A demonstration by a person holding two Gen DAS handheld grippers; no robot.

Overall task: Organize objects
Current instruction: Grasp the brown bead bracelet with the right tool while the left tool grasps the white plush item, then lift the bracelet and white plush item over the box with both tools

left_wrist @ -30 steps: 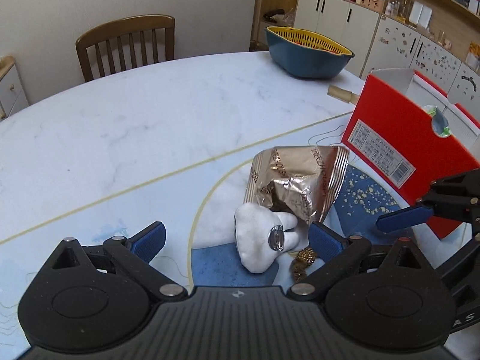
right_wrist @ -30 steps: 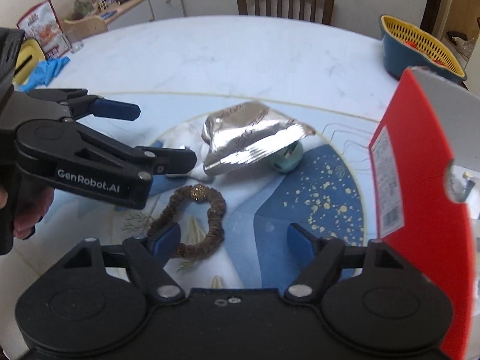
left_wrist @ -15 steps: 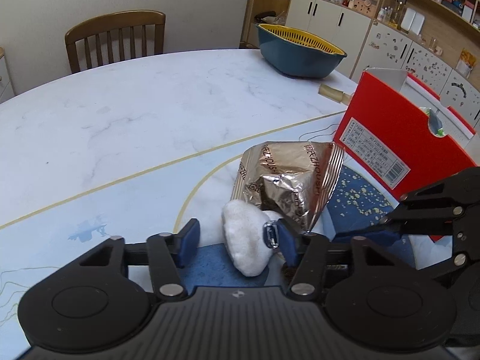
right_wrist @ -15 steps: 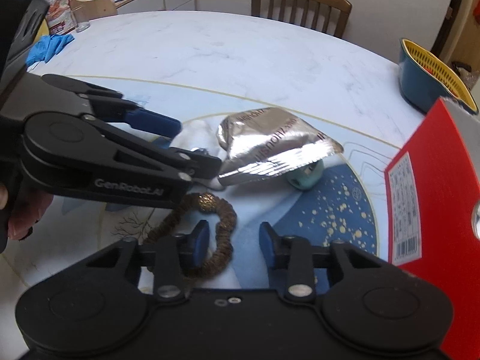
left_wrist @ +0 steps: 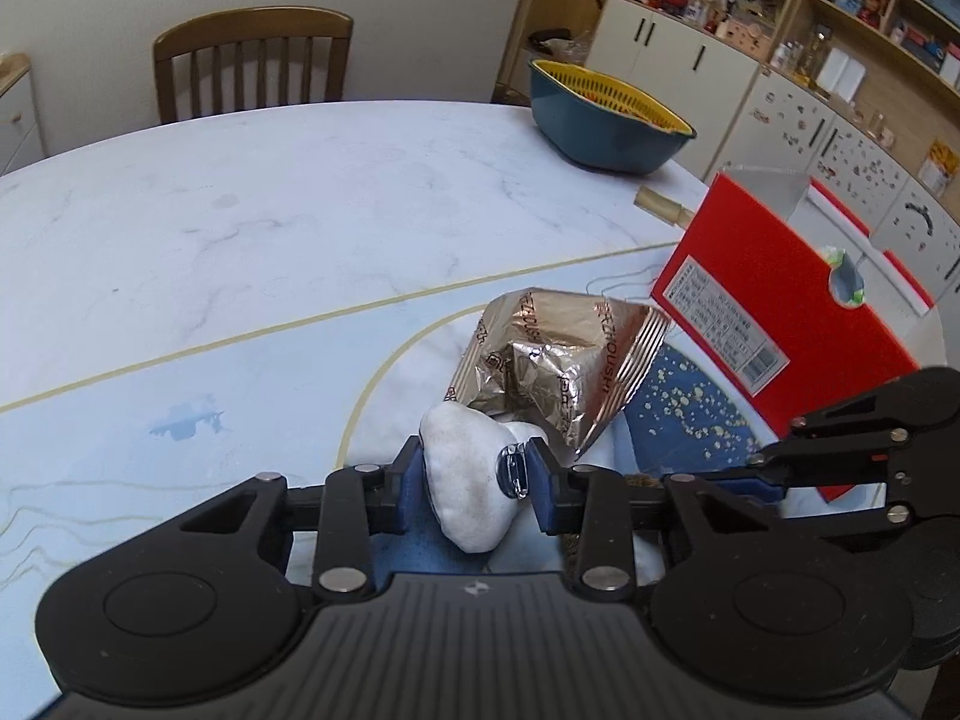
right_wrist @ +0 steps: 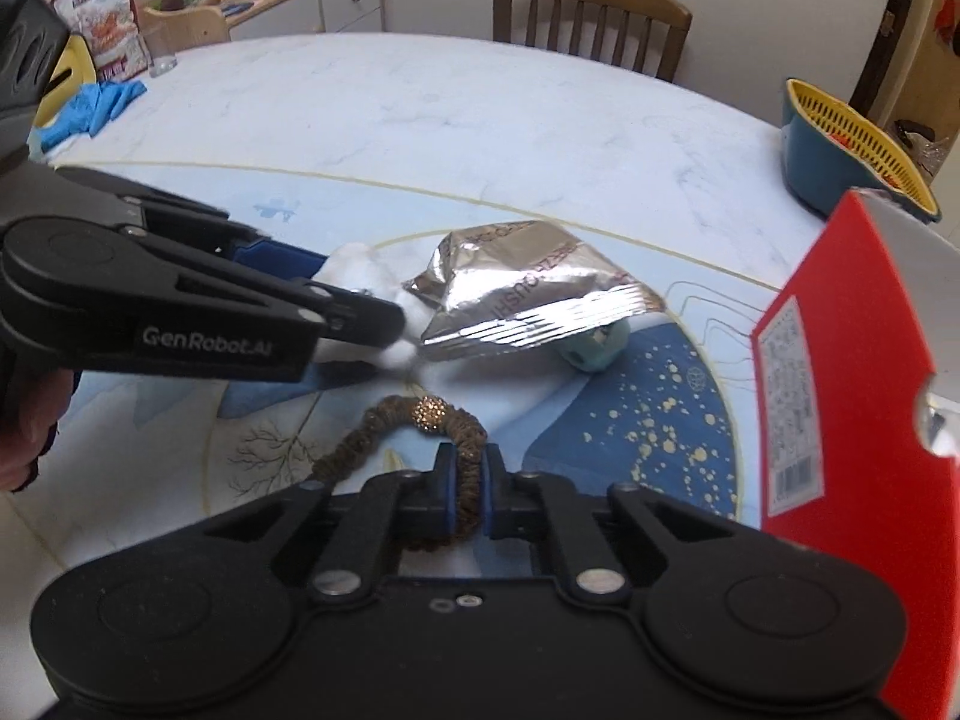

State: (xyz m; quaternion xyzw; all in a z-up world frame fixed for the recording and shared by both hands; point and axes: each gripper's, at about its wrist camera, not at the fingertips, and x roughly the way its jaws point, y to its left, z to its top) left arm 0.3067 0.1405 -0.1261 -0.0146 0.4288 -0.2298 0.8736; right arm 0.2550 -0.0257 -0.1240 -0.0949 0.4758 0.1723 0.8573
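Observation:
A white plush charm [left_wrist: 462, 498] with a metal clasp lies on the table [left_wrist: 240, 210] next to a crumpled foil snack bag [left_wrist: 558, 360]. My left gripper [left_wrist: 474, 471] has its jaws closing, and both blue pads press the charm's sides. From the right wrist view the left gripper [right_wrist: 360, 306] comes in from the left with the plush charm [right_wrist: 354, 258] between its tips. My right gripper [right_wrist: 467, 492] is shut on a brown hair tie [right_wrist: 384, 426] with a glittery bead. A small teal object [right_wrist: 594, 348] peeks out under the foil bag [right_wrist: 516, 294].
An open red box [left_wrist: 780, 300] stands close on the right. A blue bowl with a yellow strainer [left_wrist: 606, 120] sits at the far edge, a wooden stick [left_wrist: 660, 207] near it. A blue cloth [right_wrist: 96, 108] and a glass [right_wrist: 159, 51] lie far left. A chair [left_wrist: 252, 60] stands behind.
Both grippers went from wide open to closed. The left one closed onto the white plush charm, the right one onto the brown hair tie. Neither hand has shifted much.

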